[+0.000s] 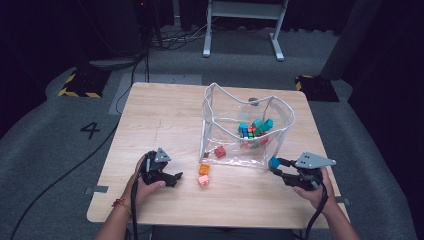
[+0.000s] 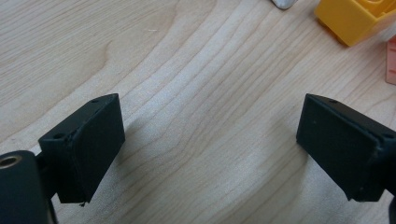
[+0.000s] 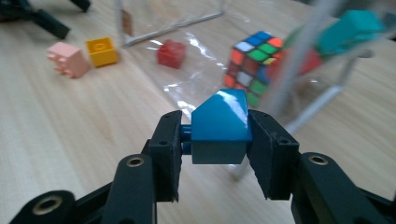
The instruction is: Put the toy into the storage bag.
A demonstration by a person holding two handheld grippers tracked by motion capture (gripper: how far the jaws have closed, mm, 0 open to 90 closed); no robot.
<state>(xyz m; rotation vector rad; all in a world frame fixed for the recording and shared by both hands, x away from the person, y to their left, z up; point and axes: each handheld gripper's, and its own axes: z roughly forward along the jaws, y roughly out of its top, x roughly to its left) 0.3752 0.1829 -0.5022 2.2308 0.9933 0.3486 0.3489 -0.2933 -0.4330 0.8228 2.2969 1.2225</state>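
A clear plastic bag (image 1: 215, 125) with white edging stands open on the wooden table (image 1: 165, 125); inside it lie a colour cube (image 1: 248, 131), teal bricks (image 1: 265, 124) and a red brick (image 1: 220, 151). My right gripper (image 1: 276, 166) is shut on a blue brick (image 1: 273, 162) (image 3: 219, 126) just outside the bag's near right corner. In the right gripper view the colour cube (image 3: 252, 60) shows behind the bag's edging. My left gripper (image 1: 176, 179) (image 2: 210, 149) rests open on the table, jaws wide apart over bare wood. An orange brick (image 1: 204, 169) (image 2: 355, 18) and a pink brick (image 1: 203, 180) (image 3: 69, 58) lie just right of it.
The table's front edge runs close below both hands. A cable trails from each gripper off the near side. Beyond the table stand a white frame's legs (image 1: 240, 30) and yellow-black floor markers (image 1: 80, 85).
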